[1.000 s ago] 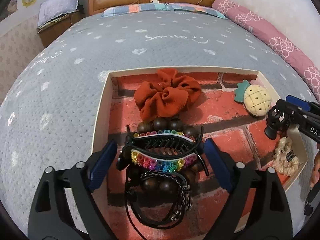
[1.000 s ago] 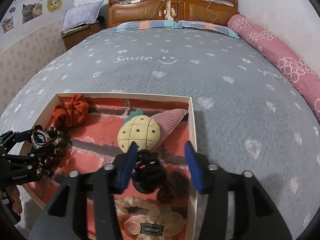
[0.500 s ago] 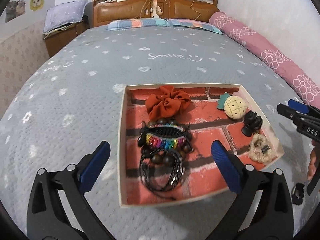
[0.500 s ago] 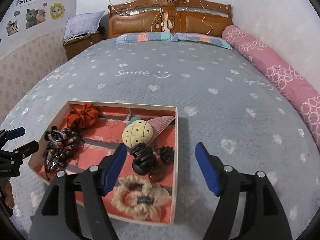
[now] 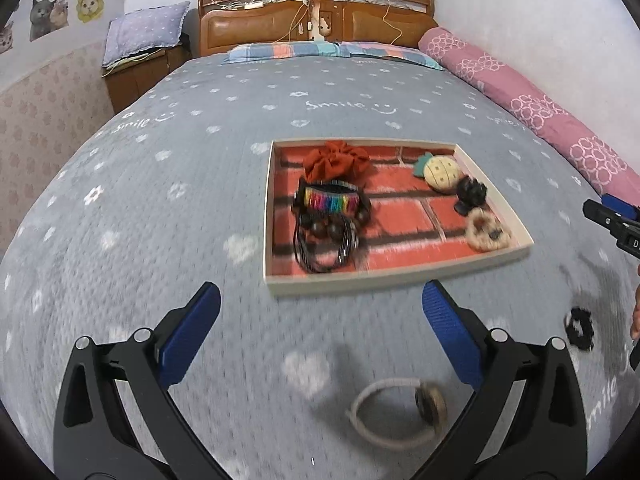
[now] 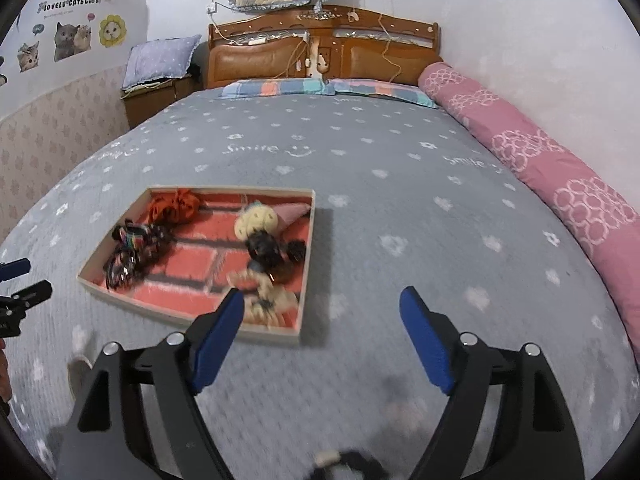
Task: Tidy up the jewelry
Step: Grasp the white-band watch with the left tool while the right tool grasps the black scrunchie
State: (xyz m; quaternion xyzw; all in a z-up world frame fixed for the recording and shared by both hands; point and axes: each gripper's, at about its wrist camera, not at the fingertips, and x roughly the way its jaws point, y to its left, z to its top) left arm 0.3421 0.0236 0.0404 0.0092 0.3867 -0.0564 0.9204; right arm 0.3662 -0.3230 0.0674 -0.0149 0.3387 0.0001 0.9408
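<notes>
Jewelry tray (image 5: 394, 280) with a brick-print floor, flat on a grey bedspread (image 5: 160, 208), ahead of the left gripper (image 5: 320, 336) and slightly to its right, clear of both blue pads. Ahead-left of the right gripper (image 6: 322, 340), near corner just beyond its left pad.

Inside the tray, seen from the left wrist: orange scrunchie (image 5: 336, 160) at the far left corner; rainbow hair claw (image 5: 330, 202) just nearer, lying on dark wooden beads (image 5: 326, 230) and a black cord bracelet (image 5: 320, 258). On the far right side, pineapple clip (image 5: 440, 170); nearer along that wall, black hair claw (image 5: 472, 194), then cream scrunchie (image 5: 488, 234).

Outside the tray, on the bedspread: white hair tie with a brown charm (image 5: 400, 412), close below and between the left gripper's fingers, blurred; small black scrunchie (image 5: 580, 328) off to its right.

Left gripper spread wide, nothing between the pads. Right gripper likewise released and empty; something dark and blurred at the bottom edge of its view, kind unclear.

Bedspread dotted with white hearts, flowers and "Smile" lettering. Far ahead: carved wooden headboard (image 6: 324, 52), striped pillows (image 6: 324, 88), long pink bolster (image 6: 540, 160) along the right wall, wooden nightstand (image 6: 156, 98) with a lilac pillow at the left, cat stickers (image 6: 72, 40) on the wall.
</notes>
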